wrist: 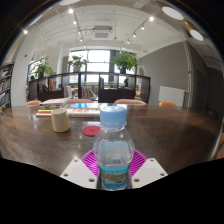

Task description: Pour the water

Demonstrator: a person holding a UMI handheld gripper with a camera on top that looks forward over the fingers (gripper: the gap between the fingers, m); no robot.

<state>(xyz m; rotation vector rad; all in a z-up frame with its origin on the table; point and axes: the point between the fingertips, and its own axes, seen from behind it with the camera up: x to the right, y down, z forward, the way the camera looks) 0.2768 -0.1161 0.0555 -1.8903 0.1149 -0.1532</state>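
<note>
The gripper has its two fingers placed at either side of a clear plastic water bottle with a blue cap, and the magenta pads appear to press on its lower body, though the bottle itself hides the contact faces. The bottle stands upright over the brown table, its base cut off below the fingers. Beyond it on the table are a pale cup and a small red disc, both well apart from the fingers and hard to make out in detail.

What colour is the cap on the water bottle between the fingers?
Light blue. The bottle cap shows clearly in the gripper view, atop the clear bottle between the gripper fingers.
</note>
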